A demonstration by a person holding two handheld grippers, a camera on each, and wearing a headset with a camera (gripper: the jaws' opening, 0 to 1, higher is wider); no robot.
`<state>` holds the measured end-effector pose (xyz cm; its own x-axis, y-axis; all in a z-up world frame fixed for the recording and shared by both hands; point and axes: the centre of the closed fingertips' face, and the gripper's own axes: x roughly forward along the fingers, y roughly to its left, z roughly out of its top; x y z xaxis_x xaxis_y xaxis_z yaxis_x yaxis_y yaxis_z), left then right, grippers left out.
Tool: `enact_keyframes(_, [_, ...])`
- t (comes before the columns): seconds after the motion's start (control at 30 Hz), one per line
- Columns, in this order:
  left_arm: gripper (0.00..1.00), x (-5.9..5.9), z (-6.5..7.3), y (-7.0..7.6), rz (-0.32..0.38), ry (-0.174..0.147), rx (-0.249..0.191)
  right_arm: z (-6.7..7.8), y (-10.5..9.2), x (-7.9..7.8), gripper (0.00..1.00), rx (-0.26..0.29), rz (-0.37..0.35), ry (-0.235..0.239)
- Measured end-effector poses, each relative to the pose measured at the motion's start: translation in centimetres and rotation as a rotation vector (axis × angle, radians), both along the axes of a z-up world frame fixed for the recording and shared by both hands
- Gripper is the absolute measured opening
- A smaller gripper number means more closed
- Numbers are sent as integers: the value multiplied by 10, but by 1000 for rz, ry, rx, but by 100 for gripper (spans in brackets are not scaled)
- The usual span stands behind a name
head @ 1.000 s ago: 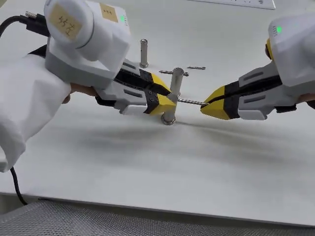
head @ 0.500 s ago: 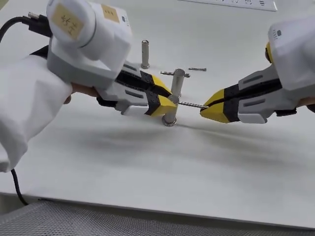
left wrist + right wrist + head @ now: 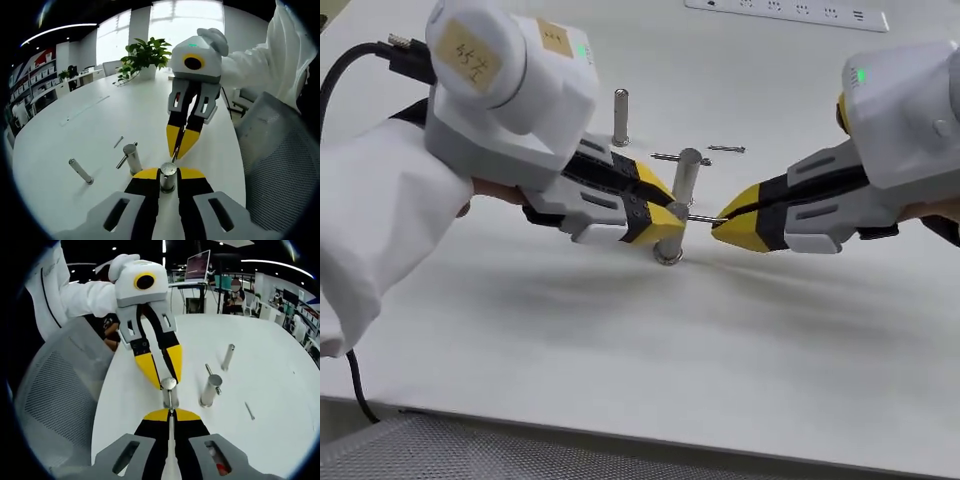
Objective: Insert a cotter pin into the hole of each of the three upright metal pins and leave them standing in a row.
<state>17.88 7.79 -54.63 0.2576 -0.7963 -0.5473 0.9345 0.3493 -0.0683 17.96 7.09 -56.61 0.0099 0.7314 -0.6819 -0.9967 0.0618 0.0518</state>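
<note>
My left gripper (image 3: 672,222) is shut on an upright metal pin (image 3: 668,247), seen between its jaws as the held pin (image 3: 168,176). My right gripper (image 3: 718,222) is shut on a cotter pin (image 3: 702,218) whose tip meets the held pin's side near the top. That cotter pin (image 3: 170,407) runs straight from my right jaws to the held pin (image 3: 169,390). Just behind stands a second metal pin (image 3: 687,172) with a cotter pin (image 3: 666,158) through it. A third metal pin (image 3: 620,115) stands farther back, bare.
A loose cotter pin (image 3: 725,149) lies on the white table (image 3: 620,350) behind the pins. A power strip (image 3: 785,12) sits at the far edge. A mesh chair (image 3: 470,450) is at the near edge. A cable (image 3: 355,60) trails from the left gripper.
My right gripper has moved left toward the held pin, and less of the cotter pin shows between them. The left gripper keeps its hold on the pin. The head camera has shifted slightly.
</note>
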Motion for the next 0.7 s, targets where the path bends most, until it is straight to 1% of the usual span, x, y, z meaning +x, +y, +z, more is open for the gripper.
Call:
enact_keyframes(0.17, [10, 1, -1, 2, -4, -3, 4, 0, 4, 0, 0, 2, 13, 1])
enact_keyframes(0.27, [10, 0, -1, 1, -14, -13, 18, -2, 7, -1, 0, 1, 26, -3])
enact_keyframes(0.43, [10, -1, 0, 0, -21, -19, 31, -3, 11, -2, 0, 0, 44, -9])
enact_keyframes(0.57, [10, -3, 1, -2, -24, -23, 37, -4, 11, 1, 0, -2, 65, -35])
enact_keyframes(0.67, [10, -4, 1, -3, -25, -31, 46, -5, 11, 2, 0, -1, 73, -42])
enact_keyframes(0.7, [10, -2, 0, -1, -25, -32, 48, -5, 11, 2, 0, -5, 73, -43])
